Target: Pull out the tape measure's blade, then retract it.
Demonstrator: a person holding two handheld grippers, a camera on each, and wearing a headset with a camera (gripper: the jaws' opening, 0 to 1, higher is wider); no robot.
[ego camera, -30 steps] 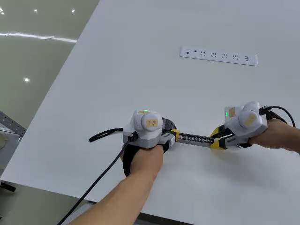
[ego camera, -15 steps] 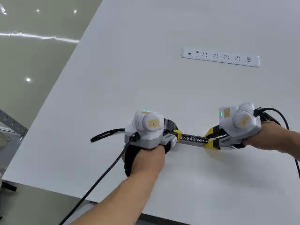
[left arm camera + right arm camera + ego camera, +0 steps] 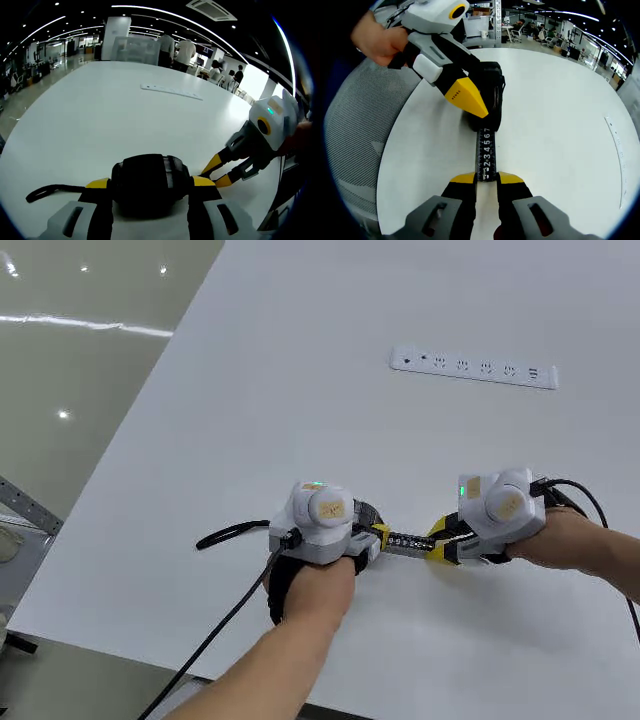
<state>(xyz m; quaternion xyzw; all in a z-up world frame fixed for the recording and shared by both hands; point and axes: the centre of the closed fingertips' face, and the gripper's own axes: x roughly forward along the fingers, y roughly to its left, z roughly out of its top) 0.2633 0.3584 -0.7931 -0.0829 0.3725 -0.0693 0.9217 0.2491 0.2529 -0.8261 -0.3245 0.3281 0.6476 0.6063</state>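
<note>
The left gripper [image 3: 150, 182] has its two yellow-tipped jaws spread about as wide as the tape measure [image 3: 145, 175] and clamped on either side of its black case, which rests on the white table [image 3: 300, 390]. The right gripper [image 3: 486, 178] has its two jaws nearly together, pinching the free end of the blade [image 3: 486, 155] between the yellow tips.

In the head view the left gripper [image 3: 368, 537] is on the left and the right gripper [image 3: 438, 541] is on the right, both near the table's near edge. A short run of blade [image 3: 408, 540] stretches between them, low over the tabletop. In the right gripper view, the case [image 3: 490, 92] lies at the blade's far end with one jaw of the left gripper [image 3: 465, 95] against it.

There is one tape measure, with one black wrist strap [image 3: 230, 533] trailing to the left of the case. One white power strip [image 3: 472, 367] with a row of sockets lies well apart on the far side of the table.

The blade is black with white markings, and the numerals 2, 3, 4, 5, 6 and 7 can be read on it. No brand name is legible.
</note>
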